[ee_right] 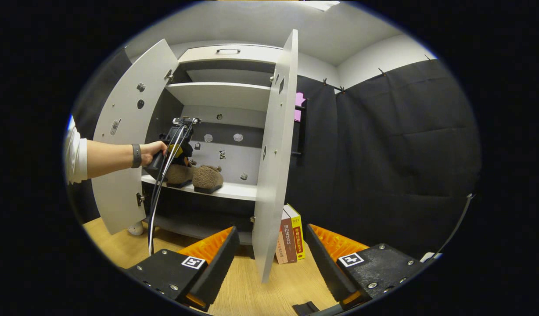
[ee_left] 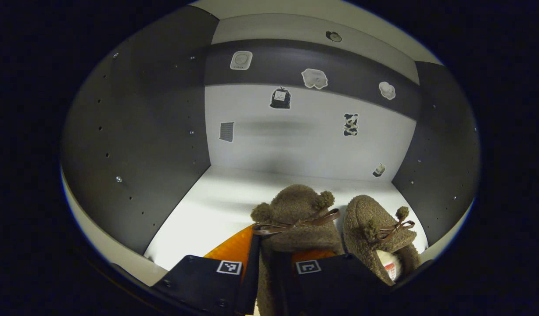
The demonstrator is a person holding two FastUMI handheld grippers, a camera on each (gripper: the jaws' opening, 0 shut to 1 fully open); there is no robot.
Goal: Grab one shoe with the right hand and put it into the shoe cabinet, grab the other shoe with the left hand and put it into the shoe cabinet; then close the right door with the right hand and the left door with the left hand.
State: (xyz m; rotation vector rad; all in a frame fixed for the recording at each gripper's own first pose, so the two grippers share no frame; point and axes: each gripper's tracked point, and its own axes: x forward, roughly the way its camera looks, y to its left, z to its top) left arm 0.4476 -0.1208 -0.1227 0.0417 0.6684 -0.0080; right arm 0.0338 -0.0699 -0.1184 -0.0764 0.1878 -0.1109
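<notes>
Left shoe being set on the cabinet shelf beside its pair.

The left tongs (ee_left: 273, 263) are clamped on the heel of one shoe (ee_left: 296, 219), just left of the other shoe (ee_left: 379, 232) on the shelf (ee_left: 217, 202). Risk: pulling back before the fingers part could drag it off the shelf, and nudging right could knock its neighbour. The hand (ee_right: 153, 151) reaches level past the left door (ee_right: 124, 131). The right tongs (ee_right: 271, 256) hang wide open, holding nothing, before the right door (ee_right: 276, 145).

2 shoes (ee_left: 296, 219) (ee_left: 379, 232), 2 cabinet doors (ee_right: 129, 140) (ee_right: 276, 149), 2 books (ee_right: 286, 241) (ee_right: 296, 237), 2 grippers (ee_left: 269, 263) (ee_right: 269, 259).
</notes>
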